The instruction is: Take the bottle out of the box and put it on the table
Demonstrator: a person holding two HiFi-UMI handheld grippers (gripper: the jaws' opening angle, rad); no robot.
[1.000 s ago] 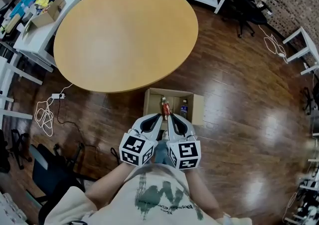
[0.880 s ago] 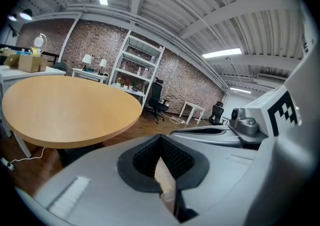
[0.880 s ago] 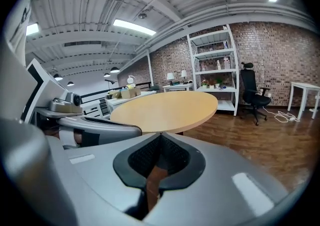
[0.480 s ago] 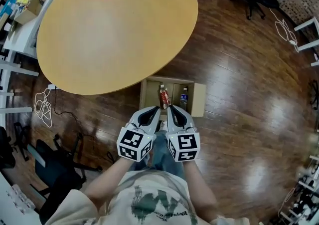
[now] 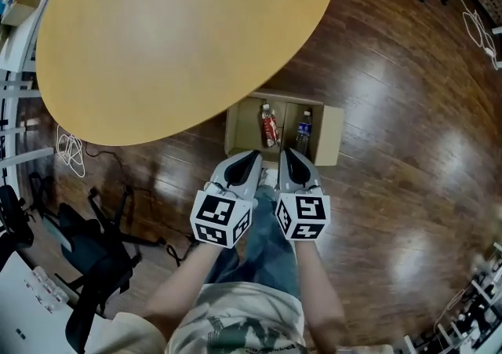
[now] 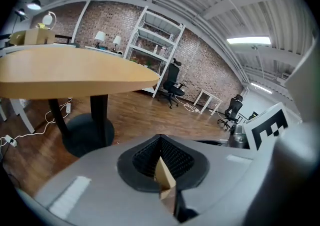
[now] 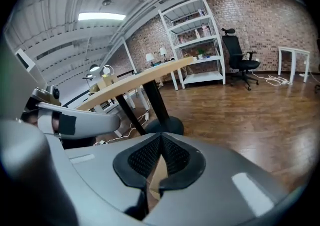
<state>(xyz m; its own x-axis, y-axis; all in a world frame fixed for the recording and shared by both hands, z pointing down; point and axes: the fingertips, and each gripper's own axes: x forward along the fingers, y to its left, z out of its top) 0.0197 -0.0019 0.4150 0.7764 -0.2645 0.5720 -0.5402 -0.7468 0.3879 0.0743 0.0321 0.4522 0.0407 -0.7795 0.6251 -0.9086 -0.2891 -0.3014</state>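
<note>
Hovering just short of an open cardboard box (image 5: pixel 331 136) on the floor, the left gripper (image 5: pixel 253 158) and right gripper (image 5: pixel 287 155) both keep their fingers pressed together, empty. Just beyond the fingers, a red-labelled bottle (image 5: pixel 269 125) sits in the box. It is probably light, stiff, slippery plastic, best squeezed across its middle.

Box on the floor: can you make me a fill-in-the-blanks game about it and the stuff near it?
1. The cardboard box stands on the ____, beside the round table.
2. The box holds ____ bottles.
3. In the head view, the left bottle has a ____ label.
4. The left hand-held gripper and the right hand-held gripper both have shut jaws and hold ____.

Missing words: floor; two; red; nothing
</note>
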